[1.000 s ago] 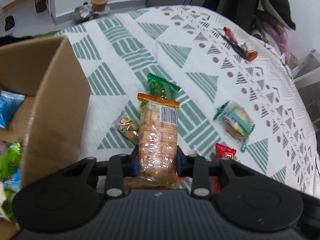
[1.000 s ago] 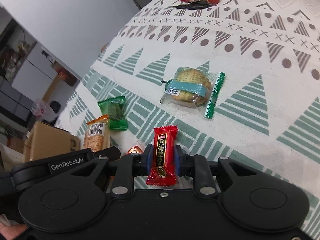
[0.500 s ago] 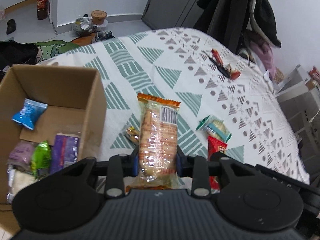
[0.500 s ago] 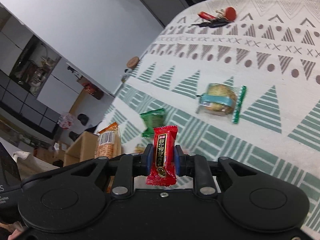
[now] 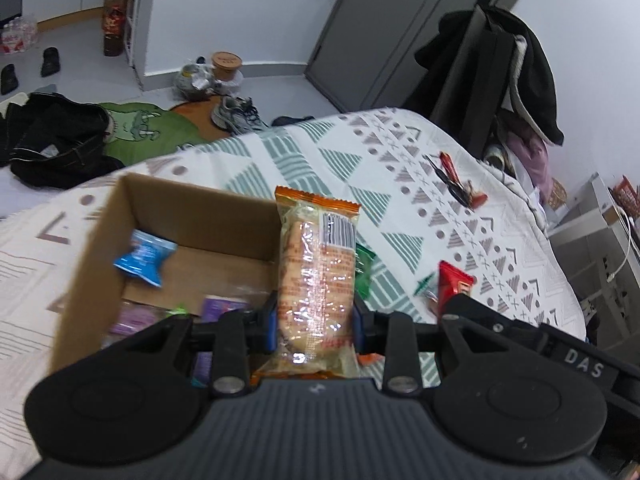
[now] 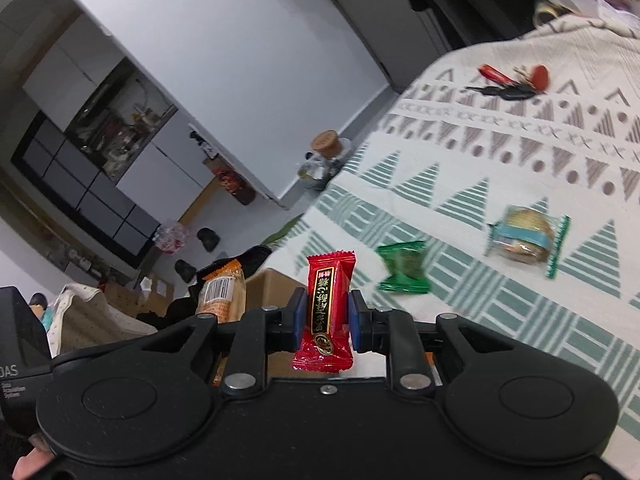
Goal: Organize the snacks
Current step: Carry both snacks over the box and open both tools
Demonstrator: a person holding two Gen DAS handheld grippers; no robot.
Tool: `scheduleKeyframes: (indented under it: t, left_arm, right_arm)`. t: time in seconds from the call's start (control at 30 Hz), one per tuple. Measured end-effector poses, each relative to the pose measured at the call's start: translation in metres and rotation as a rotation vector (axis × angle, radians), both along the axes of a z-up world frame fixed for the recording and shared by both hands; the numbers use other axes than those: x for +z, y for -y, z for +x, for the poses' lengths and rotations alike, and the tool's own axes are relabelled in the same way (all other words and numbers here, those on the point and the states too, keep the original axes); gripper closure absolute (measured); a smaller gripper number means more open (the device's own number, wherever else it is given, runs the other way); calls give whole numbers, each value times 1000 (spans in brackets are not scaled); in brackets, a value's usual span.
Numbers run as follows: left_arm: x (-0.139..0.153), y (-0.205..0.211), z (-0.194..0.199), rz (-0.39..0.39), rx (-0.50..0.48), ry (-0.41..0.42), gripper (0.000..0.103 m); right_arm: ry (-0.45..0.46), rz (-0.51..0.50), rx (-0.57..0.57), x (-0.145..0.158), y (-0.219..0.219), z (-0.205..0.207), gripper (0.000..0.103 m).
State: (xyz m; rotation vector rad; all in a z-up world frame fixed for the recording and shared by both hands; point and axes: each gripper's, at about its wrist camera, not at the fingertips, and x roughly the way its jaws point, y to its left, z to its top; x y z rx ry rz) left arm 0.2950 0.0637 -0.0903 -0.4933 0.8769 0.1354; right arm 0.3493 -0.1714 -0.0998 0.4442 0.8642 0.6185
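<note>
Orange-trimmed biscuit packet (image 5: 316,276) stood upright, pinched between the fingers of the left tool (image 5: 314,320), above the right wall of the cardboard box (image 5: 92,240); a blue packet (image 5: 142,258) lay inside at ten o'clock; the right tool (image 6: 323,316) was closed on a red candy (image 6: 326,312); on the bench (image 6: 500,152), a green packet (image 6: 404,272) and a wrapped cake (image 6: 526,238) lay at two o'clock.

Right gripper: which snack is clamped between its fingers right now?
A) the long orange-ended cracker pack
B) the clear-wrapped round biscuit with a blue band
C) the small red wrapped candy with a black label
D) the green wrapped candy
C: in the right wrist view, the right gripper is shut on the small red wrapped candy with a black label, held upright above the patterned tablecloth.
</note>
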Motion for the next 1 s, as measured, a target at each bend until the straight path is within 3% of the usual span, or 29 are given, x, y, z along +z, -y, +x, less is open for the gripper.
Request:
scheduleKeyframes:
  t: [0.53, 0.73, 1.0]
  left_arm:
    - [1, -66, -11, 42, 52, -68, 70]
    - [-4, -85, -12, 39, 78, -112, 64]
    - [-5, -95, -16, 48, 88, -109, 50]
  right_arm:
    - [86, -42, 87, 21, -60, -19, 82]
    - [92, -36, 114, 20, -82, -19, 82]
    - [89, -48, 139, 11, -101, -19, 81]
